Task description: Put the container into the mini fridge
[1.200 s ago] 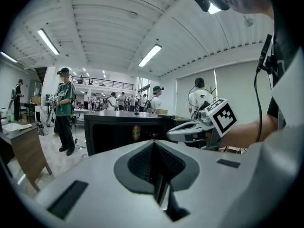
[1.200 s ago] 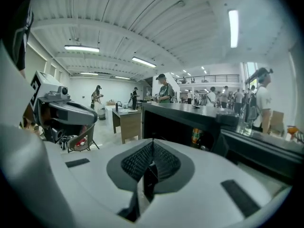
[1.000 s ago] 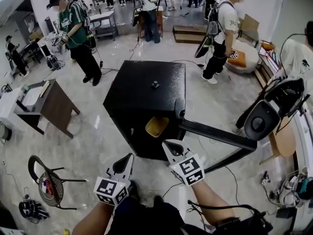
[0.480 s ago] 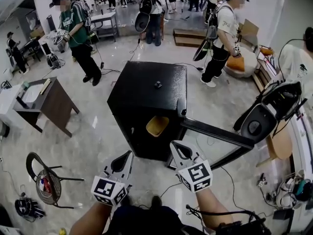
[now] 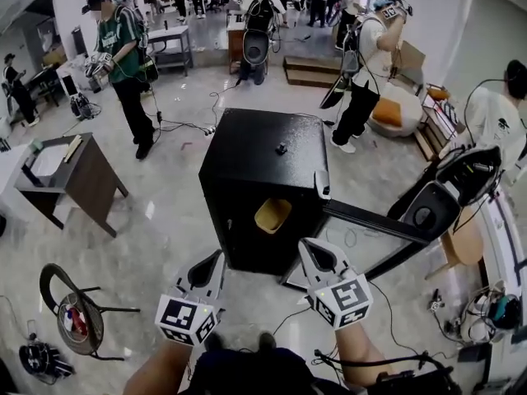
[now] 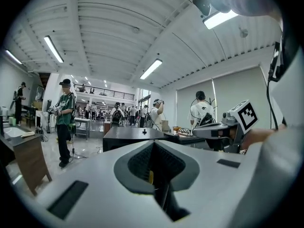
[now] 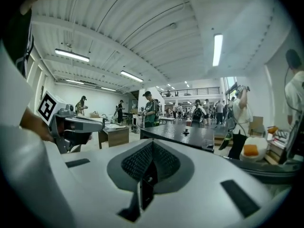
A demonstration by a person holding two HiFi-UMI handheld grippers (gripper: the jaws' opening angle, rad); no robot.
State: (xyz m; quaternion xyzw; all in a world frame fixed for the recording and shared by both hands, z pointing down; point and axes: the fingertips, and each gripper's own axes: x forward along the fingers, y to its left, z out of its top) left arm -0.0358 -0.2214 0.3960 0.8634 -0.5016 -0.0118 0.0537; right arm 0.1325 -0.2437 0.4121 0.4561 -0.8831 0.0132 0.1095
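Head view leaves much of the mini fridge [image 5: 247,163] unread. Its inside is dark, and only part of the yellow container [image 5: 273,215] shows in the opening, in the upper part of the cavity toward the hinge side. A small dark object [image 5: 281,148] sits near the middle of the fridge top, too small to identify. The open door [image 5: 375,225] swings out to the right and is seen nearly edge-on. The person's forearms are cut off at the bottom edge.

The fridge stands on a glossy pale floor [image 5: 165,220] strewn with cables, in a large hall with strip lights. A wooden desk [image 5: 82,179] stands to the left, a wire chair [image 5: 74,299] at lower left, and a person in a green shirt [image 5: 123,48] stands farther back among others.

The left gripper [image 5: 216,260] and the right gripper [image 5: 311,247] hang side by side in front of the fridge, both apart from it. Each gripper view shows its jaws drawn together with nothing between them. The left gripper view shows a thin yellow sliver at the jaw line.
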